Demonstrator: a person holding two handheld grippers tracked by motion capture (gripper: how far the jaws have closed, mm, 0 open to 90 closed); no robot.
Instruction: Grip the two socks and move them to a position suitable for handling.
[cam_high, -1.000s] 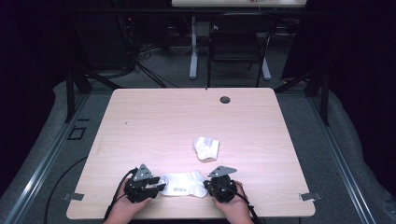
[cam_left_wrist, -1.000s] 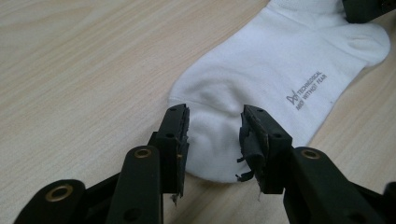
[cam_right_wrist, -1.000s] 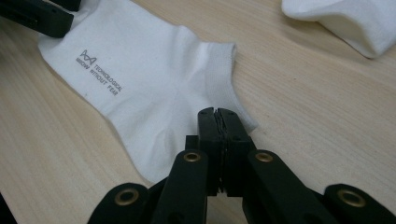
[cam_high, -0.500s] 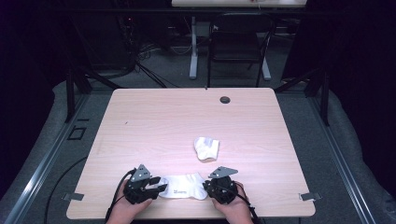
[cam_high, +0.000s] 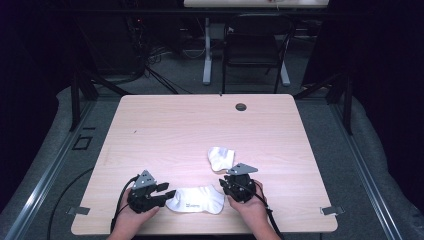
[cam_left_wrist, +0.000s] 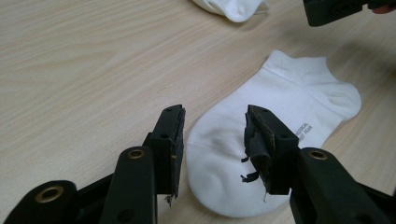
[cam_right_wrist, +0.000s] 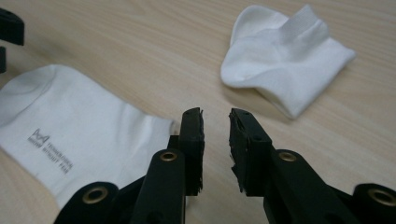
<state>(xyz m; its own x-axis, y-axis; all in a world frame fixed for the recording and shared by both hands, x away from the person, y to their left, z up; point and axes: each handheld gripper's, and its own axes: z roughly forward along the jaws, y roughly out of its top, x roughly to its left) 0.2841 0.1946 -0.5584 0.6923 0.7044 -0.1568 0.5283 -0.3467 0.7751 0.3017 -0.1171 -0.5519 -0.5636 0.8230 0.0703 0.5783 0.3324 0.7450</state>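
1. A flat sock (cam_high: 196, 199) lies lengthwise between the grippers at the table's (cam_high: 165, 130) near edge.
2. Left gripper (cam_high: 161, 192), jaws wide, straddles its toe.
3. Right gripper (cam_high: 231, 186), jaws narrowly parted and empty, sits beside its cuff.
4. A crumpled sock (cam_high: 220, 157) lies just beyond.

**Two white socks on the wooden surface**

A white ankle sock (cam_high: 196, 200) lies flat near the front edge, small grey lettering on its side. Just beyond it, apart, a second white sock (cam_high: 220, 158) sits crumpled and folded over itself.
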